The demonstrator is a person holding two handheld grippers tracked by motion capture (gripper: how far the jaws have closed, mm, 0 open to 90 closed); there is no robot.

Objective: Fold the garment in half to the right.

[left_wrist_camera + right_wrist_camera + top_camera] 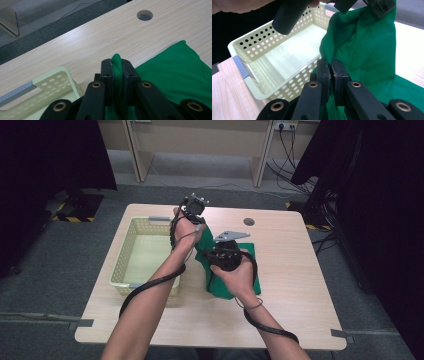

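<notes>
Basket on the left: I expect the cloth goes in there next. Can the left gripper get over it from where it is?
Probably yes. The left gripper, shut on the green cloth, is beside the basket, whose open top has nothing over it. The right gripper also pinches the cloth.

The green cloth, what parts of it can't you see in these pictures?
- High view: the middle of the green cloth is hidden by the right tool and the hand holding it.
- Left gripper view: the pinched fold is hidden between the left tool's jaws.
- Right gripper view: the bottom edge cuts off the cloth; the basket's far end is hidden behind it.
</notes>
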